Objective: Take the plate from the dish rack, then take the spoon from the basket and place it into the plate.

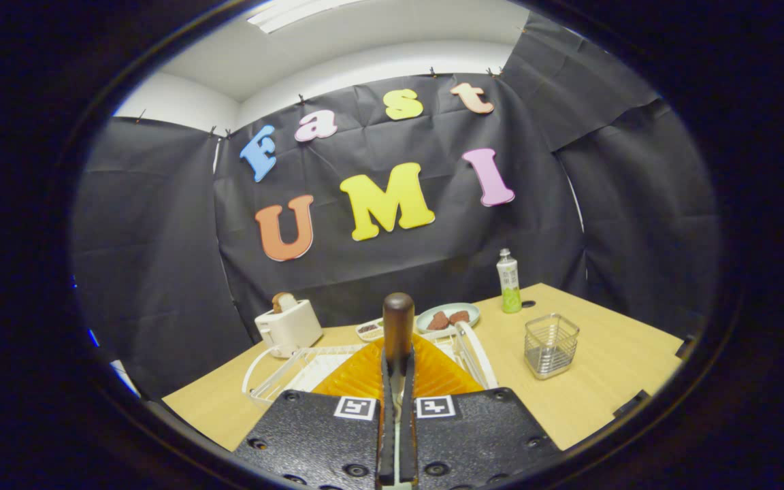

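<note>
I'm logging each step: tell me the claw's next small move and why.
Probably ease down, then open. The claw is shut on the spoon, whose handle stands up between its fingers. The orange plate lies just ahead below them, and the basket stands apart, beyond.

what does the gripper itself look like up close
The gripper has two broad, flat black body plates with a speckled, textured finish, dotted with round screw holes. Each plate carries a square black-and-white fiducial marker near its inner front corner. Between the plates run the tongs: two narrow, long fingers set close together and parallel. No cables or sleeve are visible.
</note>
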`<state>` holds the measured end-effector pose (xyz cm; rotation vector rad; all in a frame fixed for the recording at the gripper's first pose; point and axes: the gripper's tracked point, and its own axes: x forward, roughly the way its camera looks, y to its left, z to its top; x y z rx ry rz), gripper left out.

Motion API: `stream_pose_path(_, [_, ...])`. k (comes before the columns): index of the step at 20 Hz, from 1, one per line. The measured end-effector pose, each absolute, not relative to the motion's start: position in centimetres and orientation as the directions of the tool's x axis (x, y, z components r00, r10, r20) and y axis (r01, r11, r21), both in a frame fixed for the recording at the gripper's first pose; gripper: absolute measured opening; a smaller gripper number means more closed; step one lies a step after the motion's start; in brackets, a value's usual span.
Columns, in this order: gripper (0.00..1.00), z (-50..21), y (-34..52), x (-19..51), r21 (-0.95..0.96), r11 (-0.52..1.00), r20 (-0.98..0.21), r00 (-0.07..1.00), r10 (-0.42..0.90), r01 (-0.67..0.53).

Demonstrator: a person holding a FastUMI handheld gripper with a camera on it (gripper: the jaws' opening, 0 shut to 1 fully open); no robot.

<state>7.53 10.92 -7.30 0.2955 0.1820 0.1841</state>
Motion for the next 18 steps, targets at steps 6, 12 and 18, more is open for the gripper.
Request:
stream_pose_path(6, [0.08,-12.0,13.7,7.0,0.374,0.913,-0.235,0.935,0.264,-0.164])
stream_pose_path(12, [0.10,-14.8,15.6,6.3,0.354,0.916,-0.274,0.915,0.295,-0.189])
stream_pose_path(18, [0.17,-15.1,15.3,6.0,0.303,0.934,-0.284,0.917,0.279,-0.190])
